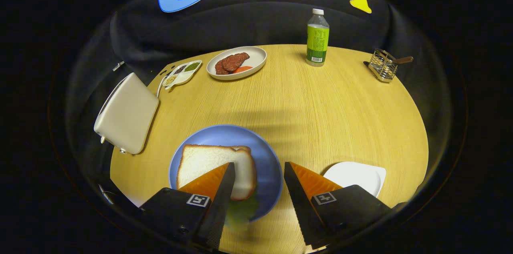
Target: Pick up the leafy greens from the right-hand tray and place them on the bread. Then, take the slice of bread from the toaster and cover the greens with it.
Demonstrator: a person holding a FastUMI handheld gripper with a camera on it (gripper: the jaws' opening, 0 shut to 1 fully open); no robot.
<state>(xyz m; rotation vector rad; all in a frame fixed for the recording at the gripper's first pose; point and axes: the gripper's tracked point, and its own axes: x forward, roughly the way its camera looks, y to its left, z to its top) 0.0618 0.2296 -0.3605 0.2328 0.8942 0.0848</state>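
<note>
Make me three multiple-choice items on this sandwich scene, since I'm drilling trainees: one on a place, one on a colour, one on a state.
1. Where does the top bread slice lie?
A. in the toaster
B. on the blue plate
C. on the white tray

2. What colour is the bottle's label?
A. green
B. red
C. blue

3. How do the tongs stand?
A. shut on the bread
B. shut on the bottle
C. open, holding nothing

Answers:
1 B: the slice sits on the blue plate, with leafy greens peeking out beneath it.
2 A: the bottle at the table's far side wears a green label.
3 C: the tongs show a wide gap, their fingers over the plate's edge.
</note>
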